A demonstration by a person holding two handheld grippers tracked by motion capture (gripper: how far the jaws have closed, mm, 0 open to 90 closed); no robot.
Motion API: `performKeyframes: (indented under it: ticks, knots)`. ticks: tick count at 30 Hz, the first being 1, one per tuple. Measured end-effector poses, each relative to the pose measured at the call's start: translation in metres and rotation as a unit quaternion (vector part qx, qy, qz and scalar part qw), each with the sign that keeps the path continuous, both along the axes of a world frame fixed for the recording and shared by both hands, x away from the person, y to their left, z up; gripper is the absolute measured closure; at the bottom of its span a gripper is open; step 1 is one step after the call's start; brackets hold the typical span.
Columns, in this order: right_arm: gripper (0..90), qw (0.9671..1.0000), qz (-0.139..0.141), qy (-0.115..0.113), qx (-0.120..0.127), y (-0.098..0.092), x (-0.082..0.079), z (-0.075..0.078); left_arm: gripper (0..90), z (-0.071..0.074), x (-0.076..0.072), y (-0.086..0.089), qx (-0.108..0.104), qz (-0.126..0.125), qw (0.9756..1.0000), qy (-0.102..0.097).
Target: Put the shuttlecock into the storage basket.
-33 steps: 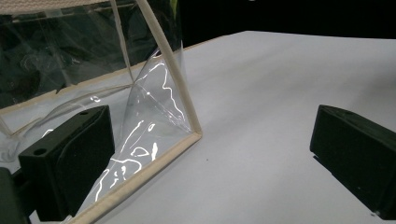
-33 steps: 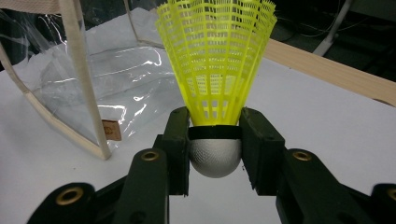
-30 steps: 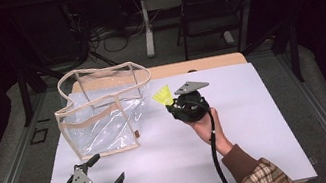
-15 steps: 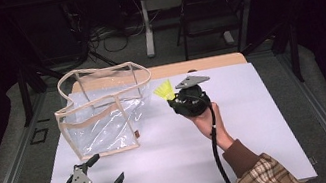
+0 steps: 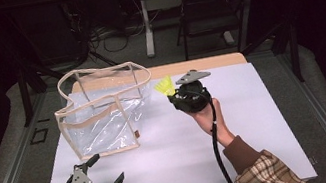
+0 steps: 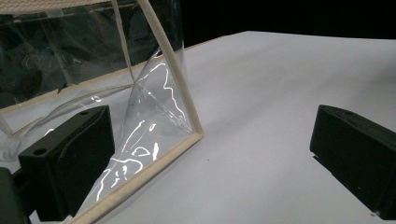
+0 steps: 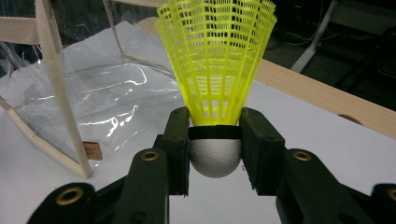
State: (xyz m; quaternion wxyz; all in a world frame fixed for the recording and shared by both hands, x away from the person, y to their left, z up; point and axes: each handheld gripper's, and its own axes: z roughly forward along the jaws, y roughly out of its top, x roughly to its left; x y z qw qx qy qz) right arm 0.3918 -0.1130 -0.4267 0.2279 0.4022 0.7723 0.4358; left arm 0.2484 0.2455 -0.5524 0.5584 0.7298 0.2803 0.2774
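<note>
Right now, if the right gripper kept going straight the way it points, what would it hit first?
Probably the clear bag. The right gripper, shut on the yellow shuttlecock, aims toward the bag's near rim; the shuttlecock's skirt would likely touch first, though depth is hard to judge.

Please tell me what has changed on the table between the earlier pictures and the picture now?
Very little. The right gripper with the yellow shuttlecock has crept slightly up and toward the clear bag. It keeps its jaws shut on the shuttlecock's cork. The left gripper stays open at the near table edge, and the bag has not moved.
</note>
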Motion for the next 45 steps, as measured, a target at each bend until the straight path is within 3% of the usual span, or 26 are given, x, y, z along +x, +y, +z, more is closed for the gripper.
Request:
performKeyframes:
  ticks: [45]
  knots:
    - [65.5, 0.9996, -0.005, -0.027, 0.002, 0.004, 0.009, 0.03, 0.0, 0.0, 0.0, 0.0, -0.003, 0.001, 1.0, -0.001]
